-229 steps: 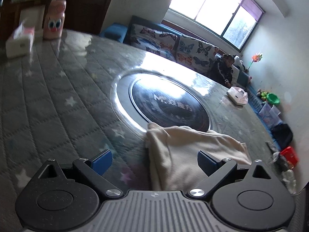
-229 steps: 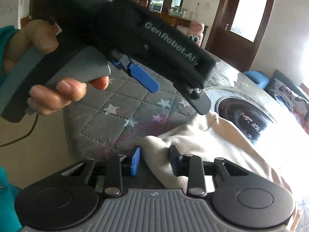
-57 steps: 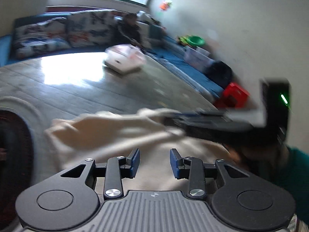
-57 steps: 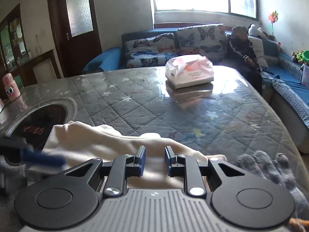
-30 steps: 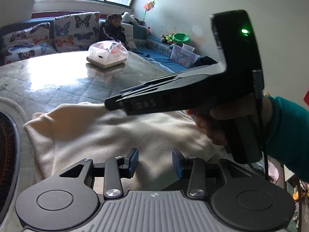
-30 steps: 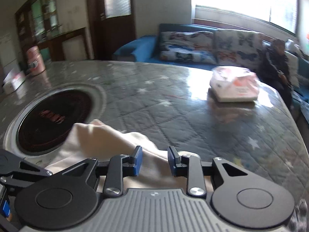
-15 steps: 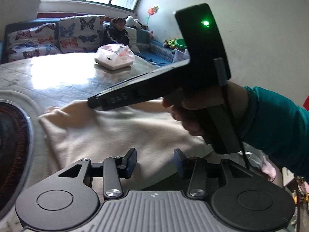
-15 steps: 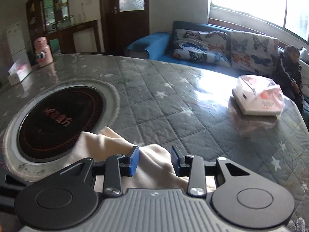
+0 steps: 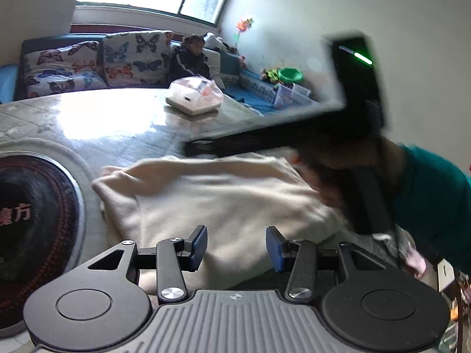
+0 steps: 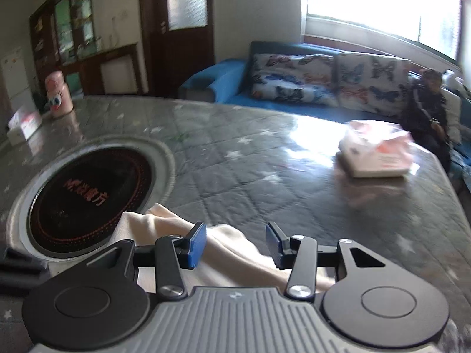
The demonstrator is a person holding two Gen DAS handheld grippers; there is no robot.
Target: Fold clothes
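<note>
Left wrist view: the left gripper (image 9: 235, 244) has its jaws apart, pressing nothing, just above the near edge of the folded cream garment (image 9: 223, 194). Beyond the garment the right gripper (image 10: 235, 245), jaws just opened, stands clear over the far fold. Farther off sits a tissue pack (image 9: 194, 97). With nothing pinning it, that loose fold could spring back.

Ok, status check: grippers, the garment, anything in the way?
Left gripper open. Right gripper open, jaws just widened. Cream garment folded on table, unheld. Nothing in the way.
</note>
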